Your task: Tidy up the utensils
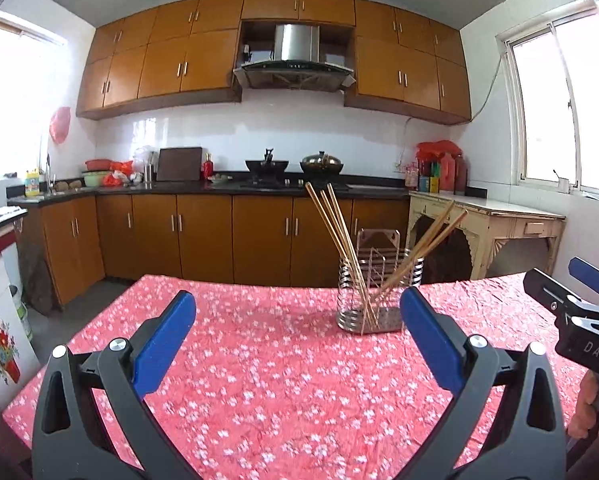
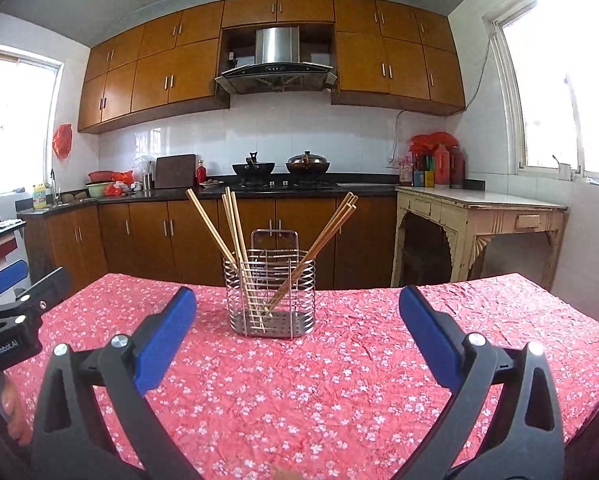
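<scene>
Two hand-held grippers hover side by side, both empty. The left gripper fills the lower part of its own view, blue-padded fingers spread wide. The right gripper matches it, fingers equally parted. A hand grips the right tool's handle at lower right of the left view.

Brown wood cabinets, white tiled wall, bright windows

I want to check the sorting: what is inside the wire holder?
Inside the holder: chopsticks leaning left, others leaning right, tips on its perforated base. No other utensil shows; the wires partly hide the lower inside.
</scene>
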{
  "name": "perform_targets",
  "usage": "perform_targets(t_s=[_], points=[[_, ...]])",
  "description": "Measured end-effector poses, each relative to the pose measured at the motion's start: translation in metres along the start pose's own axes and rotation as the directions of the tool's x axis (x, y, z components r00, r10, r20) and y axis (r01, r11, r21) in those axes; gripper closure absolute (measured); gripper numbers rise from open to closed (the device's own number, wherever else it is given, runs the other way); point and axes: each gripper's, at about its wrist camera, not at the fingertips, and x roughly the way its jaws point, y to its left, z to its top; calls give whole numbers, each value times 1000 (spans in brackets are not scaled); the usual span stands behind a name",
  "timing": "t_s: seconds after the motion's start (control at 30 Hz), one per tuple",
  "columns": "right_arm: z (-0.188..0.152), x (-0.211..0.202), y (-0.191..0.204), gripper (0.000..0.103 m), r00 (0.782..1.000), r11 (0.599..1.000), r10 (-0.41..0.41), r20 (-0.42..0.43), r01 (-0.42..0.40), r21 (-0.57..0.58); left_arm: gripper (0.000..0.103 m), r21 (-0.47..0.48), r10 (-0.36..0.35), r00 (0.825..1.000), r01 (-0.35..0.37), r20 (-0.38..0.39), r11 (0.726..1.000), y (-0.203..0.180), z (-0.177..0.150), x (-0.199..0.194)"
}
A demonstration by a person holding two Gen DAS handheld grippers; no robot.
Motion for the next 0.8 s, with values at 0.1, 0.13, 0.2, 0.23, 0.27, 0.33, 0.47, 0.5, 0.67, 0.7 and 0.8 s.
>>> perform_targets(t_s=[0.1,0.13,0.2,0.23,0.27,0.33,0.47,0.5,0.67,0.7,0.8], points=[[-4,-4,-2,4,1000,1000,-4,-2,4,-4,2,-5,-1,1000,1,-12,1000,-2,-7,-3],[-6,-4,-3,4,1000,1000,-6,-4,6,-5,2,-6,1,1000,-1,-13,1000,-2,-9,-4],[-8,-5,-4,4,1000,1000,-6,-6,6,-3,2,-10,-4,1000,4,-13,1000,-1,-11,-7],[-9,-6,-5,4,1000,1000,-4,-8,4,1,2,-13,-4,1000,4,-14,1000,-1,-12,-8],[-10,-6,-5,4,1000,1000,2,-11,-2,6,2,-15,-5,1000,5,-14,1000,-1,-11,-9],[-10,-6,-6,4,1000,1000,5,-10,-5,10,2,-19,-10,1000,10,-14,1000,0,-10,-10],[-9,-7,-5,4,1000,1000,6,-2,-6,7,2,-13,-9,1000,9,-6,1000,-2,-8,-11],[-8,-7,-4,4,1000,1000,8,-2,-8,8,2,-13,-9,1000,9,-5,1000,-2,-8,-12],[-8,-9,-4,4,1000,1000,9,4,-9,9,2,-11,-13,1000,13,-2,1000,-3,-8,-13],[-8,-10,-5,4,1000,1000,7,5,-7,11,2,-13,-12,1000,12,-2,1000,-3,-8,-13],[-7,-10,-7,4,1000,1000,5,9,-5,16,2,-23,-10,1000,10,-2,1000,-2,-7,-13]])
